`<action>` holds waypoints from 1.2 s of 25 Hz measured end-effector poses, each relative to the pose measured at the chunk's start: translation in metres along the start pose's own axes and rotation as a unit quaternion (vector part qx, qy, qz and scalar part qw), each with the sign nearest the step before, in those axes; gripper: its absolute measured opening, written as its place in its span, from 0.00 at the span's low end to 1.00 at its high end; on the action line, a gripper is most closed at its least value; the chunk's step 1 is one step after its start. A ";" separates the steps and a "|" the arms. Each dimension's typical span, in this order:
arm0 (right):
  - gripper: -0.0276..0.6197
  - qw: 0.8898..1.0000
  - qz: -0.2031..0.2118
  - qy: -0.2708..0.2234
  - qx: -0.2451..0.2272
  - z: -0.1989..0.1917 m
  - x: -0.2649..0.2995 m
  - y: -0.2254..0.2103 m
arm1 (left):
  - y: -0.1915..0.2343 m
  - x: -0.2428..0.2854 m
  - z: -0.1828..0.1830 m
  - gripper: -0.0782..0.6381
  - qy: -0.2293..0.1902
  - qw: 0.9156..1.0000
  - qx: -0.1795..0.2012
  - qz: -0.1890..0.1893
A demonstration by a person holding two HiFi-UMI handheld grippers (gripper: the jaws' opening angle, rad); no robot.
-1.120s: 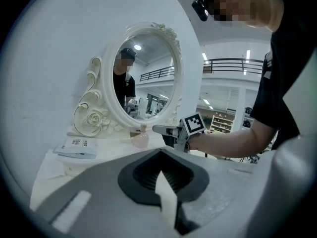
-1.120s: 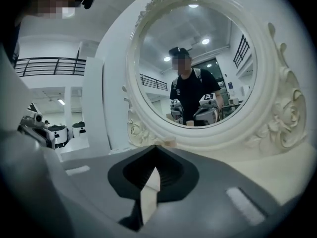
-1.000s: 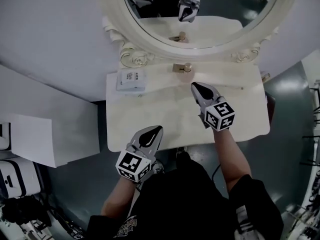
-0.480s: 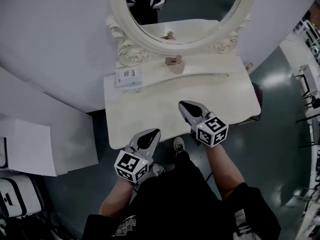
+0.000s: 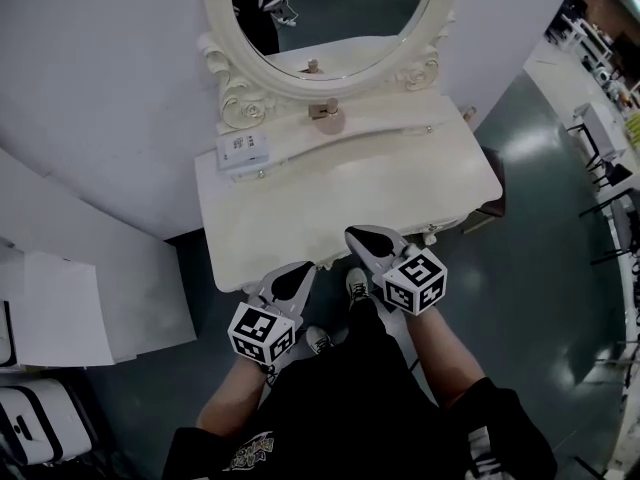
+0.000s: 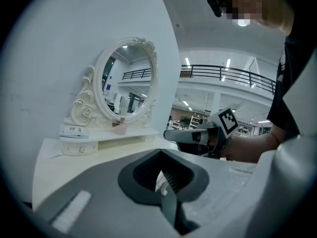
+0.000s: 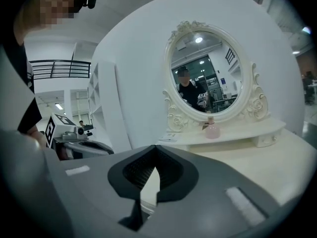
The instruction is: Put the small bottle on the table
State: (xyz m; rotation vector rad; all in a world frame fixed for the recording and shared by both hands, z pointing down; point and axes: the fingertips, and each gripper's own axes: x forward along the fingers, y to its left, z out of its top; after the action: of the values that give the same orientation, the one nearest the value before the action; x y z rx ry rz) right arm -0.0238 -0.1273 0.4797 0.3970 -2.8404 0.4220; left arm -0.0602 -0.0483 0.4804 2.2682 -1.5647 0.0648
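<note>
**Both grippers empty at the counter's near edge, bottle far back on its ledge**

The white counter fills the middle of the head view, with a raised ledge along its back. On that ledge stands the oval mirror in its carved frame.

The left gripper and the right gripper both hang at the front edge, close to the person's body. Each gripper view shows its fingers drawn together with nothing between them. A flat white box lies on the left end of the ledge.

The small bottle is pink and round-bodied. It stands upright on the ledge at the foot of the mirror, well apart from both grippers, and has not yet been brought down onto the counter.

The risks lie mostly in the approach:

- **Closed fingers:** they must spread before they reach the bottle, or the tips will simply shove it.
- **Little room behind:** the mirror frame stands close behind the bottle, so a push from the front would likely knock it against the frame or tip it over.
- **Rolling:** once on its side, the rounded body could roll along the ledge and drop off it.
- **Poor grip:** the body looks smooth and narrows to a neck, so a high or off-centre grip might let it pivot or slip on the way down.
- **Reflection:** the bottle's double in the glass could mislead the aim.
</note>
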 end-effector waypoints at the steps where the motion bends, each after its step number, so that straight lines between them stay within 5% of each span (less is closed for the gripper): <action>1: 0.08 1.000 -0.001 0.001 0.000 -0.002 -0.005 0.005 | -0.003 -0.002 -0.003 0.11 0.003 1.000 -0.001 -0.002; 9: 0.08 1.000 0.002 0.012 0.020 -0.022 -0.024 0.029 | -0.016 -0.001 -0.009 0.11 0.012 1.000 0.008 -0.017; 19: 0.08 0.999 0.036 0.031 0.008 -0.029 -0.050 0.025 | -0.033 0.014 -0.009 0.11 -0.002 1.000 -0.008 0.024; 30: 0.08 0.997 0.076 0.034 -0.002 -0.035 -0.107 0.009 | -0.097 0.040 -0.019 0.11 0.002 0.998 -0.007 0.055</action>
State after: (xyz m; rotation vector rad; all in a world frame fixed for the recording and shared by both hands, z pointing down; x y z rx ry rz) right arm 0.0804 -0.0840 0.4804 0.1615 -2.8150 0.4493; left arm 0.0462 -0.0476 0.4810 2.1700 -1.6813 0.0867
